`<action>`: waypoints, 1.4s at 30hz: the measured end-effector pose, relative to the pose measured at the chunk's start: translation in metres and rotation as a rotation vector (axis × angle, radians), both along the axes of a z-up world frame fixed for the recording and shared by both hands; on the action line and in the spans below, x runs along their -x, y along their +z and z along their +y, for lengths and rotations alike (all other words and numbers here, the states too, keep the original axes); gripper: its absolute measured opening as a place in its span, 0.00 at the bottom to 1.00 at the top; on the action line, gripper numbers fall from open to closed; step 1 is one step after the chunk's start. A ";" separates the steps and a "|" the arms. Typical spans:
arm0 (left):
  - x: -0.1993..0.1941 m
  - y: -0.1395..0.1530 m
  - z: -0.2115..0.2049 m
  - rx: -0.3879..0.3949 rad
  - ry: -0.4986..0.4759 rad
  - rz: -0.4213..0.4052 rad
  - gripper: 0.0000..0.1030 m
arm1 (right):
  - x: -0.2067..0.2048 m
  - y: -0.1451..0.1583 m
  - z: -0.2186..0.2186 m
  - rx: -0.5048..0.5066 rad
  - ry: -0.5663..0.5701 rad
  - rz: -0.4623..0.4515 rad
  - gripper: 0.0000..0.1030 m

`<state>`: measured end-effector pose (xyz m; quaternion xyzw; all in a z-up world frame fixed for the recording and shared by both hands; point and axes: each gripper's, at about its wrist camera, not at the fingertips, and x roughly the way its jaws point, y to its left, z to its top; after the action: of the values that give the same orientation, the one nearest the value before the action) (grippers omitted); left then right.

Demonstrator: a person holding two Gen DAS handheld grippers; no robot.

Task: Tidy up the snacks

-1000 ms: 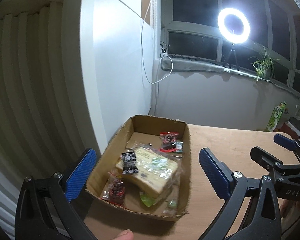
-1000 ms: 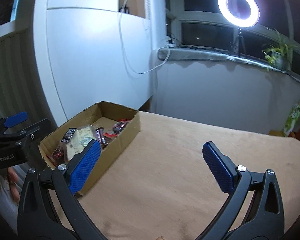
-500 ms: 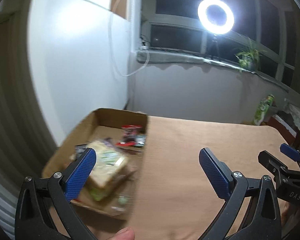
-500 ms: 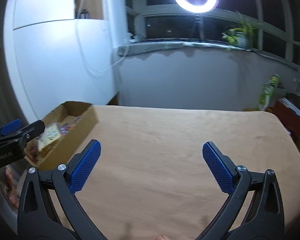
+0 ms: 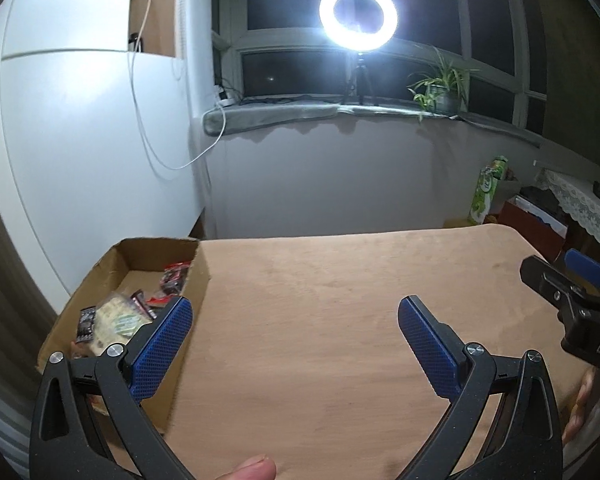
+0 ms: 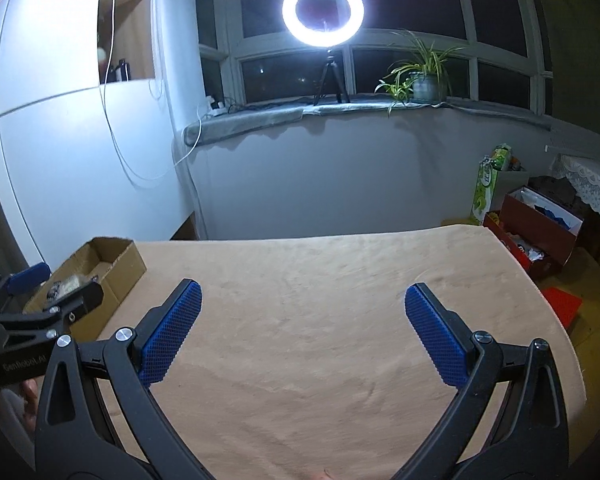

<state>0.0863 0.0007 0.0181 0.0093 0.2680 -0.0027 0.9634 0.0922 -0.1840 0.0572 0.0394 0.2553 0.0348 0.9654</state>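
You are holding left gripper [image 5: 294, 322] and right gripper [image 6: 302, 308] wide open, gripping nothing, over brown table [image 6: 320, 280]. Snacks [image 5: 120, 316] sitting in cardboard box [image 5: 202, 276].

An open cardboard box [image 5: 202, 270] sat at the surface's far-left corner, holding wrapped snacks [image 5: 118, 318] piled together.

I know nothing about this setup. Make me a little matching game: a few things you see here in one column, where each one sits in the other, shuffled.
Things:
1. cardboard box
2. ring light
3. potted plant
4. red box

Places:
A. on the floor, right of the table
B. on a tripod at the window
C. left end of the table, snacks inside
D. windowsill, right of the light

Pairs: 1-C, 2-B, 3-D, 4-A
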 end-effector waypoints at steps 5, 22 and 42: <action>0.006 0.004 -0.007 -0.018 -0.005 -0.014 0.99 | 0.000 -0.001 -0.004 -0.019 0.003 -0.003 1.00; 0.013 0.005 0.006 0.005 0.016 -0.021 0.99 | -0.002 0.001 0.012 0.017 0.034 0.012 1.00; 0.010 0.006 0.008 0.007 0.018 -0.018 0.99 | -0.002 0.002 0.018 0.027 0.035 0.012 1.00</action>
<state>0.0761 0.0090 0.0245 0.0035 0.2596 0.0048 0.9657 0.0940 -0.1664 0.0593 0.0220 0.2621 0.0481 0.9636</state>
